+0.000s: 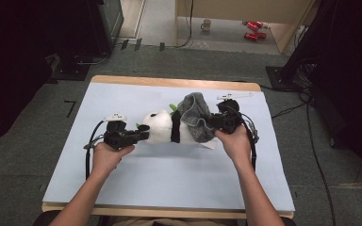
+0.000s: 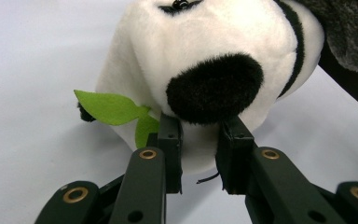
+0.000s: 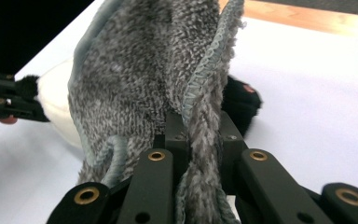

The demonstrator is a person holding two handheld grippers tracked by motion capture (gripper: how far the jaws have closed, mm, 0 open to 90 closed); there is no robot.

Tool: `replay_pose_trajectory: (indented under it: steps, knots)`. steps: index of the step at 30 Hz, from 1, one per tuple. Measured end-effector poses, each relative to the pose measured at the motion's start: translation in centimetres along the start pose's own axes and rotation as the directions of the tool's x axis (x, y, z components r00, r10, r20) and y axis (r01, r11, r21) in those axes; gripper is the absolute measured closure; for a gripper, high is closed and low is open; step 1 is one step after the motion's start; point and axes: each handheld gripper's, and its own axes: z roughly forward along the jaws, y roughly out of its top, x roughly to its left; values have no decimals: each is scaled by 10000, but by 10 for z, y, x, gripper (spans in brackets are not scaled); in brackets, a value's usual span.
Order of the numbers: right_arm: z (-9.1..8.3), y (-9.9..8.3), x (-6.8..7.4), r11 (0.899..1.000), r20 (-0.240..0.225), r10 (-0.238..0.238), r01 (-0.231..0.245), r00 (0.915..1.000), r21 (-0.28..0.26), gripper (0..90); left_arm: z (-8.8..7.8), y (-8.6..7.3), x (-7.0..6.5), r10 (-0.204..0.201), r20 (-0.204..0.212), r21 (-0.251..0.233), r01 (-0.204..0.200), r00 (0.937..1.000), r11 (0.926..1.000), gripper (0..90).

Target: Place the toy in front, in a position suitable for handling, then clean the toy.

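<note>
High view: soft, light panda point(image 1: 159, 126) laid mid-bench point(image 1: 169, 174). Left hand-held gripper point(image 1: 143, 133) pinched on its plush snout; right hand-held gripper point(image 1: 213, 123) clamped on limp grey cloth point(image 1: 194, 113) draped over the body.

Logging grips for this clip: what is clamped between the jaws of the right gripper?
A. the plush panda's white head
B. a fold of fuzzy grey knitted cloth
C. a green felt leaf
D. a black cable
B: in the right gripper view the right gripper has its jaws shut on a fold of the fuzzy grey knitted cloth, which drapes over the black-and-white plush panda.
</note>
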Motion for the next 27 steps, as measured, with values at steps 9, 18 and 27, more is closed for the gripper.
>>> replay_pose_trajectory:
  steps: [9,18,27]
  knots:
    - [-8,-3,-5,9998,39,106,-105,9999,-174,805,0,0,0,8,-38,-39,-8,10000,10000,744]
    - [-16,5,16,9987,-990,38,-89,9951,-507,806,1,1,0,-128,-58,-90,128,9999,9999,744]
    - [7,4,51,9977,-1656,-653,675,9840,77,806,1,1,1,-100,-174,-156,97,9998,9998,739]
